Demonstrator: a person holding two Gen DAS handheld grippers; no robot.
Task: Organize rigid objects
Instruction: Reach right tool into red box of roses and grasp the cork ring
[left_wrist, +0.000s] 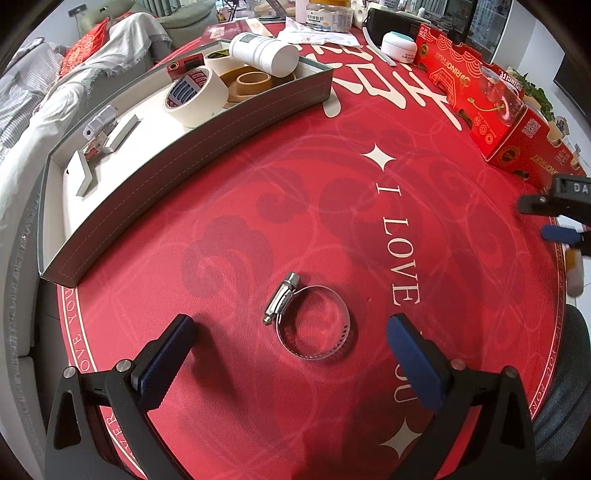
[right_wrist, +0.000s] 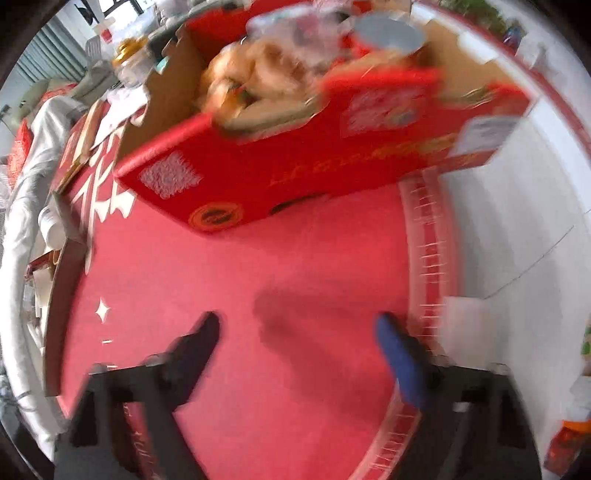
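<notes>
A metal hose clamp lies flat on the red tablecloth, between and just ahead of the open fingers of my left gripper, which is empty. A grey tray at the upper left holds tape rolls, a white bottle, a metal clip and small white blocks. My right gripper is open and empty over bare red cloth near the table's right edge; the view is motion-blurred. It also shows at the right edge of the left wrist view.
A red fruit carton stands along the right back of the table and fills the top of the right wrist view. A white jar and a plastic container stand at the back. A sofa with cushions lies left.
</notes>
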